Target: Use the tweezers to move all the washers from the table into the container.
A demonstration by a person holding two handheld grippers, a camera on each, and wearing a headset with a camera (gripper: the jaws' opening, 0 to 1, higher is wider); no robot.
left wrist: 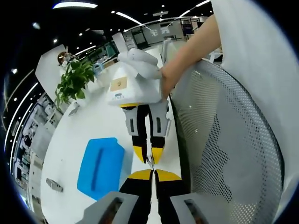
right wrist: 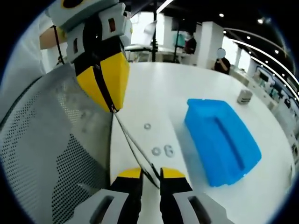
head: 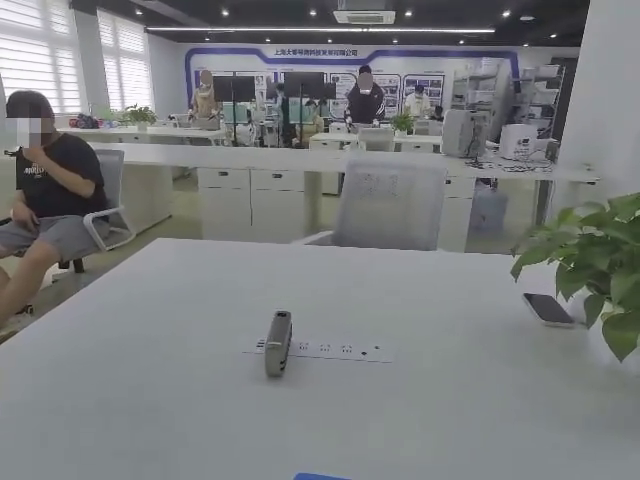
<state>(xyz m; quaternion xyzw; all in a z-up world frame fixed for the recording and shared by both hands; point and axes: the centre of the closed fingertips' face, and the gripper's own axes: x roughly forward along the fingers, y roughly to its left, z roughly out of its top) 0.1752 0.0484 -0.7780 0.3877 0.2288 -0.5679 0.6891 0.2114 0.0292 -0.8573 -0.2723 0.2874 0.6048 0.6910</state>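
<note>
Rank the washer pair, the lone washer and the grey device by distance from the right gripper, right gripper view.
1. Washer pair, just ahead of the right gripper gripping the tweezers.
2. Lone washer, farther up the table.
3. Grey device, far right, beyond the blue container.

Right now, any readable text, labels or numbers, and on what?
Nothing can be quoted with confidence.
Wall banner: Chinese characters, too small to read.
Tan label on right gripper: blurred.
T-shirt print: blurred.
Socket strip marks: too small.
</note>
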